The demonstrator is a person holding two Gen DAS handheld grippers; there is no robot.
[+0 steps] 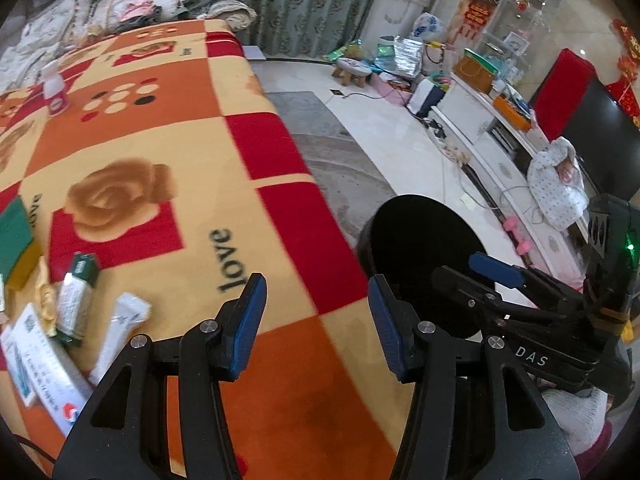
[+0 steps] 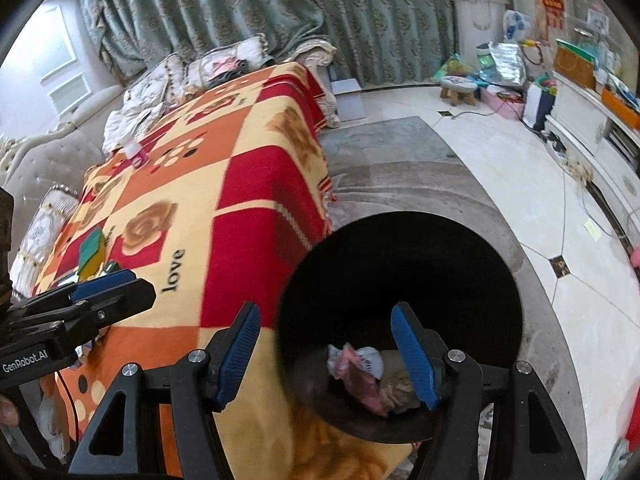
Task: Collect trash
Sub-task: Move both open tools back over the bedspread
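A black round bin [image 1: 420, 236] stands on the floor against the edge of a checked orange, red and yellow blanket [image 1: 168, 148]. Crumpled pink and white wrappers [image 2: 360, 374] lie at the bottom of the bin [image 2: 400, 256]. My right gripper [image 2: 328, 346] hangs open over the bin's mouth with nothing between its blue pads; the left wrist view shows it too [image 1: 478, 276]. My left gripper [image 1: 318, 320] is open and empty above the blanket's edge, beside the bin. On the blanket to its left lie a green and white box [image 1: 76, 292], a white sachet [image 1: 120, 332] and a white packet [image 1: 40, 356].
A green and yellow block [image 1: 16, 248] and a white bottle with a pink label [image 1: 54, 88] also rest on the blanket. Cushions are piled at its far end. A grey rug [image 2: 400, 152], pale floor tiles, a low white cabinet [image 1: 492, 136] and a dark screen lie to the right.
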